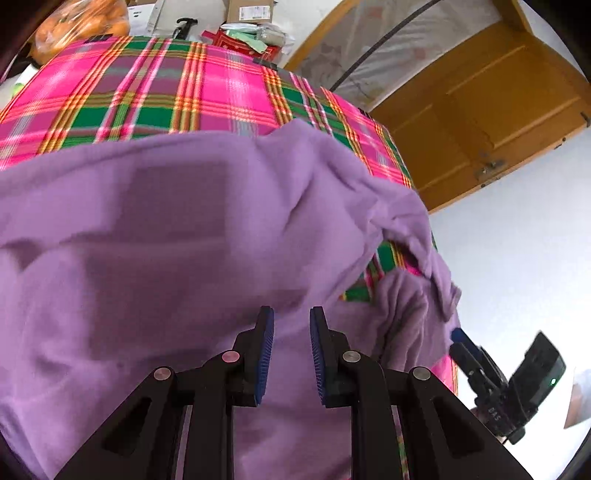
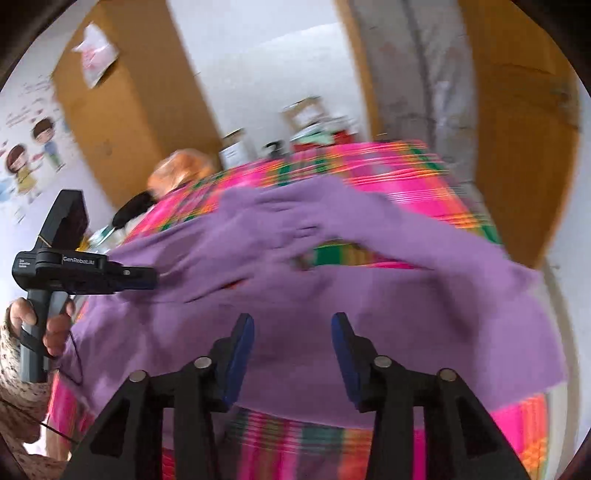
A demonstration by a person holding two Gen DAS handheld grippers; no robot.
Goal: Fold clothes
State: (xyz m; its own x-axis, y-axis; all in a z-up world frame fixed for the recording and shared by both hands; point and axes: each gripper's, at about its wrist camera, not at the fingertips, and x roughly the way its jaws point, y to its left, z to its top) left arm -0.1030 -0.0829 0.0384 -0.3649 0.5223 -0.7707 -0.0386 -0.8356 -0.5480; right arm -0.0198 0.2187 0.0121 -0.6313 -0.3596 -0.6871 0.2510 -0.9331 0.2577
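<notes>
Left gripper (image 1: 291, 354): fingers parted with a clear gap, grasping nothing; it hovers over the near part of the garment. Seen from the right wrist view, a hand (image 2: 51, 325) holds its handle at the left edge of the table.

Purple top (image 1: 166, 240): soft fleece-like cloth, spread across the near half of the table. The body lies mostly flat; a sleeve (image 1: 417, 295) is bunched and rumpled at the right edge, with a patch of tablecloth showing through the loop it makes. In the right wrist view a second sleeve (image 2: 424, 243) lies across the body towards the far side, though motion blur hides its exact lie.

Plaid tablecloth (image 1: 129, 96): pink and green, bare beyond the garment.

Clutter at the far table edge: a bag of oranges (image 1: 85, 26), a cardboard box (image 1: 251, 11), a red packet (image 1: 240, 40). Well clear of the work.

Right gripper (image 2: 293, 354): fingers wide apart, released, nothing between them, poised above the near hem.

Step in hand, as judged: taking hold for the next fold. Best done by pinching a single edge layer on each side, evenly, straightening the rumpled sleeve first, then lifting both sides together to keep the crease straight.
</notes>
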